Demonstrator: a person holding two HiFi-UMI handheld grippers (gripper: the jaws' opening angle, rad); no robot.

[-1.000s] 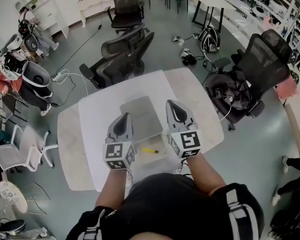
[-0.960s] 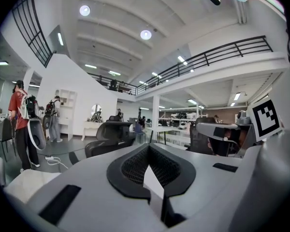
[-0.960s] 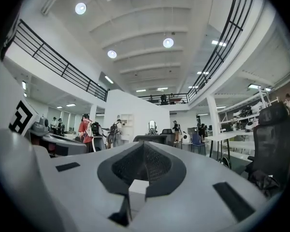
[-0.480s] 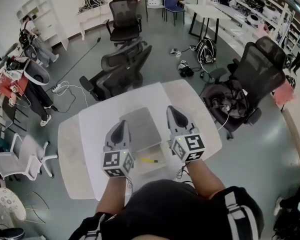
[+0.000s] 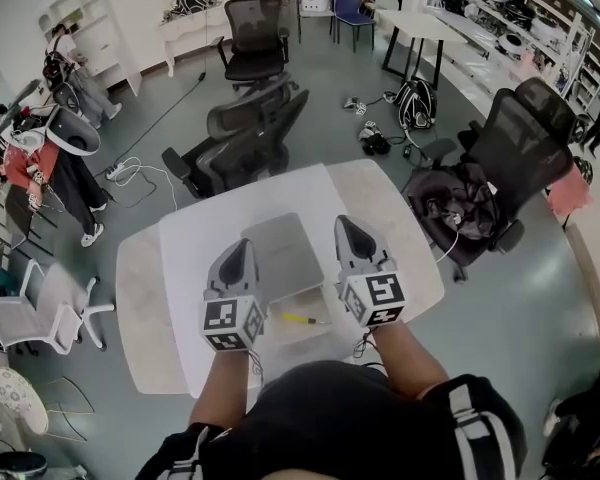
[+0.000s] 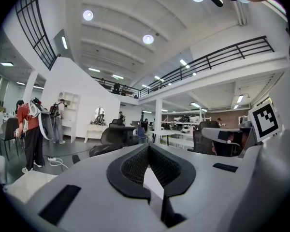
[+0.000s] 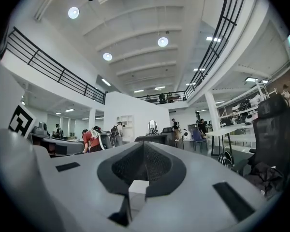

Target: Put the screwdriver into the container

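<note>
Fingers of left gripper [image 5: 238,247] and right gripper [image 5: 346,227] were closed, empty; nudged, the lower-centre screwdriver [image 5: 298,318] could roll away.

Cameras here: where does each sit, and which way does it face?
Head view: on the head, looking steeply down at table, screwdriver, left tongs, right tongs, arms.
Left gripper view: on left tongs, facing out across the hall; own shut jaws show.
Right gripper view: likewise, on right tongs.
Shared by both: person in red.
</note>
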